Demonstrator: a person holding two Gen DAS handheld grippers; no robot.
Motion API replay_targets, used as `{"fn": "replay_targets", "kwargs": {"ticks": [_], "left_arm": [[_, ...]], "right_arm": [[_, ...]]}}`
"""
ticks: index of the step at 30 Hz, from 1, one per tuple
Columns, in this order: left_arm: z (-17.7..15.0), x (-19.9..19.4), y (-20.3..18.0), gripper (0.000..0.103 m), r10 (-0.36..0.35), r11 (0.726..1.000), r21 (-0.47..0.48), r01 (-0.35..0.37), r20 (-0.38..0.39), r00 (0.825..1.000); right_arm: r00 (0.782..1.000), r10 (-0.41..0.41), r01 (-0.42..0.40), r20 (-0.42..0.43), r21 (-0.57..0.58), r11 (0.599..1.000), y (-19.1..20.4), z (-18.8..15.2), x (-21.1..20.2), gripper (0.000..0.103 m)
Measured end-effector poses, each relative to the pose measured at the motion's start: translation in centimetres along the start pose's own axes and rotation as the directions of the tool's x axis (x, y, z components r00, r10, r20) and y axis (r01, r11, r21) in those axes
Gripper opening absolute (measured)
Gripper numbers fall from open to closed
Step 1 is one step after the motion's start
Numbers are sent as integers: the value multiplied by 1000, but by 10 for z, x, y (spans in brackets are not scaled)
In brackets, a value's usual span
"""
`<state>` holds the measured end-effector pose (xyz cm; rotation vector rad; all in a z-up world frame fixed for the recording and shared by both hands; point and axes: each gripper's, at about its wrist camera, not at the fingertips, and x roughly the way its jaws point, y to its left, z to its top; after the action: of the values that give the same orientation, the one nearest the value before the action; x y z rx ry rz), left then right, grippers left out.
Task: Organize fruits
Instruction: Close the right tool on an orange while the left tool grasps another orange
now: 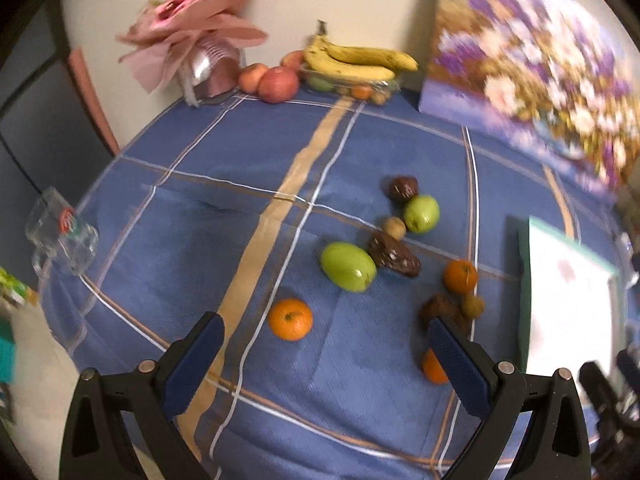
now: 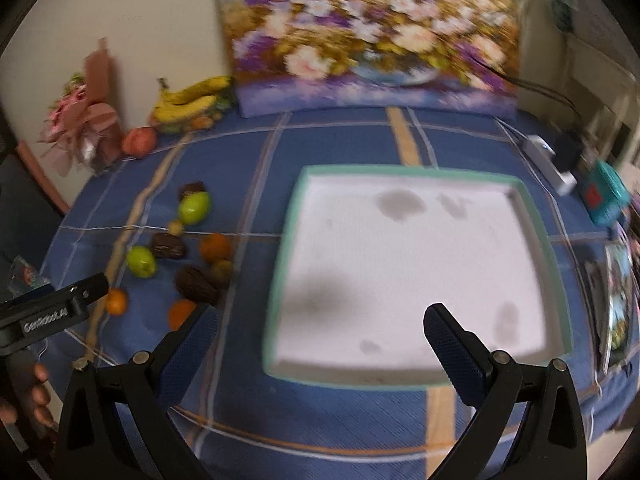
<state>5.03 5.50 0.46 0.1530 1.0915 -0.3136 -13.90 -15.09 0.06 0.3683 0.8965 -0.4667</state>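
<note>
Both grippers, left gripper (image 1: 324, 336) and right gripper (image 2: 320, 326), are spread and carry nothing. Fruit lies loose at 9 o'clock of the tray (image 2: 280, 280). First pick pending: close on the orange (image 1: 290, 319), at 12 o'clock.

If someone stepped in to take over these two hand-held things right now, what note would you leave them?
Left tool: open, empty, hovering over the loose fruit.
Right tool: open, empty, above the near edge of the white tray.
Fruit: three oranges, nearest one; two green fruits, larger one; dark brown pieces and small tan ones, all loose on the blue cloth left of the tray.
Done: nothing in the tray.
Left: move every loose fruit into the tray.
</note>
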Motion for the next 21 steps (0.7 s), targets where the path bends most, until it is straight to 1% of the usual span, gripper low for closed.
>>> {"fn": "replay_targets", "kwargs": {"ticks": [1, 4, 6, 7, 10, 13, 14, 15, 16, 19, 21], "left_arm": [[1, 2, 8, 103, -14, 999, -31, 14, 8, 1000], [3, 9, 27, 103, -7, 994, -105, 8, 8, 1000], [4, 16, 39, 103, -10, 990, -138, 7, -17, 1000], [4, 18, 43, 103, -16, 988, -152, 12, -23, 1000], [4, 26, 56, 103, -49, 977, -210, 38, -49, 998], [2, 34, 57, 100, -57, 973, -227, 34, -94, 994], [2, 36, 57, 94, -58, 972, -231, 33, -99, 993], [2, 40, 58, 89, -62, 972, -234, 35, -107, 992], [2, 46, 57, 87, -69, 971, -234, 38, -125, 990], [1, 58, 56, 80, -94, 969, -242, 54, -158, 983], [2, 64, 56, 73, -112, 966, -249, 66, -172, 979]], "right_arm": [[1000, 14, -14, 4, -19, 1000, 6, 2, 1, 103], [999, 50, -49, 16, -76, 996, 26, 7, 4, 102], [997, 73, -70, 24, -106, 992, 38, 9, 5, 102], [996, 81, -77, 25, -115, 990, 44, 11, 7, 100], [993, 118, -115, 11, -137, 984, 58, 13, 13, 82], [990, 137, -139, -23, -156, 978, 71, 14, 24, 78], [990, 140, -143, -33, -164, 976, 75, 15, 27, 72], [989, 142, -148, -43, -173, 974, 80, 14, 31, 69], [988, 144, -152, -57, -183, 971, 84, 14, 36, 65], [983, 150, -170, -109, -197, 966, 96, 11, 53, 60], [976, 158, -185, -148, -195, 963, 100, 8, 65, 55]]}}
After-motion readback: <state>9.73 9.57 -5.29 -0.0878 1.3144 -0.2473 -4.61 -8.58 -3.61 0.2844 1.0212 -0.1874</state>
